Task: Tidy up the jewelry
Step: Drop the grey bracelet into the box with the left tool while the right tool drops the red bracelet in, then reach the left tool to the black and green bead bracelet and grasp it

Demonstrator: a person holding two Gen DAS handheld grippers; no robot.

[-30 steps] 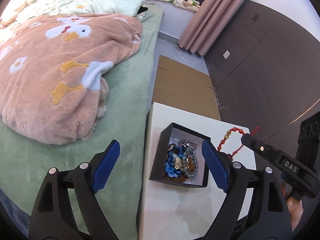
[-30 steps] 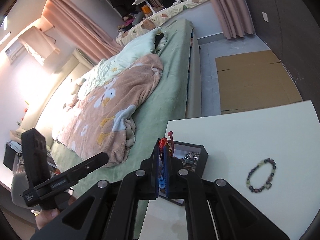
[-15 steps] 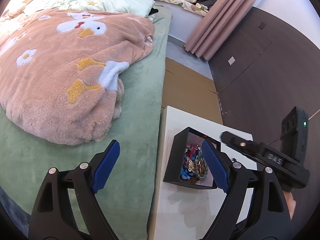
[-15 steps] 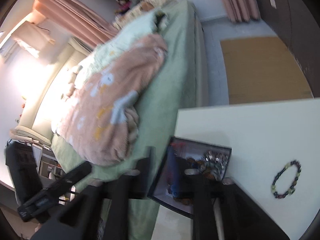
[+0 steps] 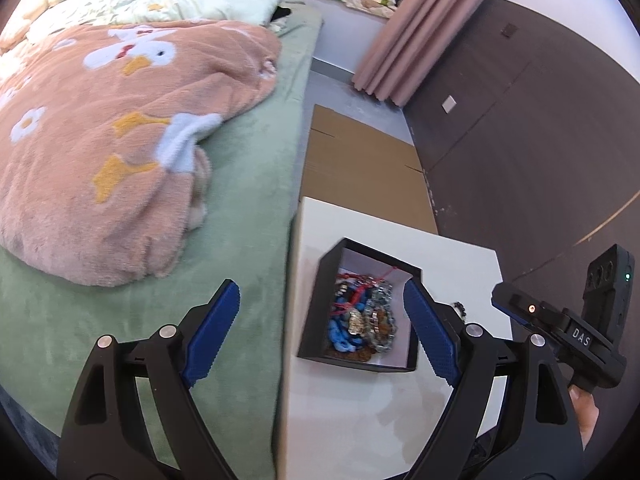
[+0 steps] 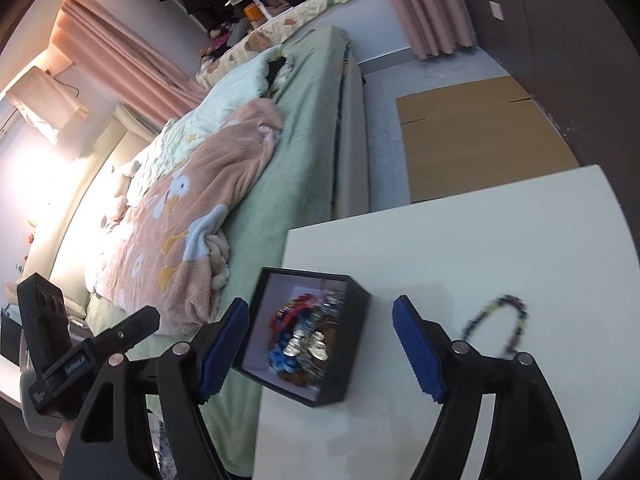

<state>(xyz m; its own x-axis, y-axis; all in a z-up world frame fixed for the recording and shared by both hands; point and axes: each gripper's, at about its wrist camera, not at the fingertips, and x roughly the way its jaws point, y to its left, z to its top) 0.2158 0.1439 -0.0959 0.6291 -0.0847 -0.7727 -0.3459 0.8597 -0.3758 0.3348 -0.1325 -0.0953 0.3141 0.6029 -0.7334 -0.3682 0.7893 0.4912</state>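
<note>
Black-walled and white-lined, the jewelry box (image 5: 362,365) is sitting near the edge of the white table (image 5: 360,420) that adjoins the bed (image 5: 248,216). It is holding a tangled heap of jewelry (image 5: 362,316): blue beads, silver chain links, a gold butterfly-shaped piece (image 6: 309,343) and a red cord bracelet (image 5: 360,282) lying on top. The right hand-held gripper (image 6: 322,350) is hovering over the box with its blue pads spread wide and nothing between them; its jaws have just been opening. The left hand-held gripper (image 5: 322,338) is likewise standing wide open and empty, one finger over the bed, the other beside the box. A dark beaded bracelet (image 6: 498,320) is lying alone on the table, apart from the box. A pink duck-print blanket (image 5: 100,160) is lying rumpled on the bed.
</note>
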